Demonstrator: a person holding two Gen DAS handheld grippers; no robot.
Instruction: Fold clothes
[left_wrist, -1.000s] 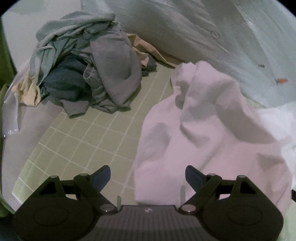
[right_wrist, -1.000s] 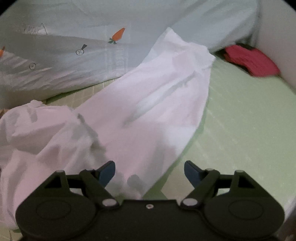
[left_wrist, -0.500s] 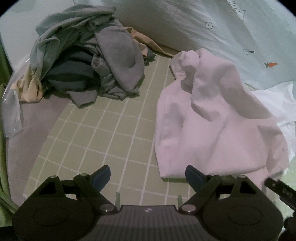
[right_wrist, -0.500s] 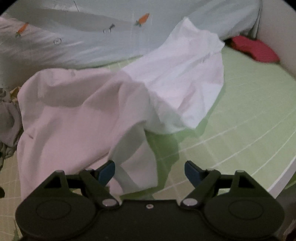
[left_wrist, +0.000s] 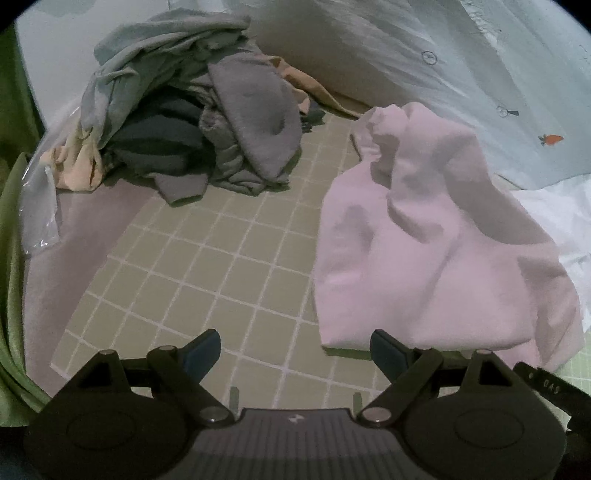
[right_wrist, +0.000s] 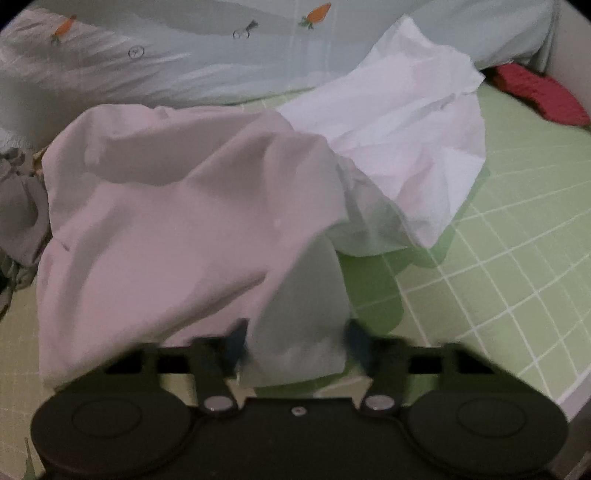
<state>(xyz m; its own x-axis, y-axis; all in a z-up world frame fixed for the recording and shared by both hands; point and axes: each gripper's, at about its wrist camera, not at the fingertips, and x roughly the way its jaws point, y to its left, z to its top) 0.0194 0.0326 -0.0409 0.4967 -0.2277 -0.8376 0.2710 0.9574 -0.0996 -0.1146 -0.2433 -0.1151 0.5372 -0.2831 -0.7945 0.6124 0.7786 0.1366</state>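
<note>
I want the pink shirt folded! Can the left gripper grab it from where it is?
Probably yes. The left gripper is open, and the pink shirt lies just ahead to its right on the green mat, with nothing between them.

You're in a home bedroom, on a bed (right_wrist: 517, 258) with a green grid-lined sheet, a carrot-print quilt (right_wrist: 184, 55) bunched behind, a heap of unfolded laundry (left_wrist: 192, 122) piled beside it, a red cloth (right_wrist: 535, 92) in the corner

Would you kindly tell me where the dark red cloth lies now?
In the right wrist view, the dark red cloth lies at the far right on the green gridded mat, just beyond the crumpled white garment.
</note>
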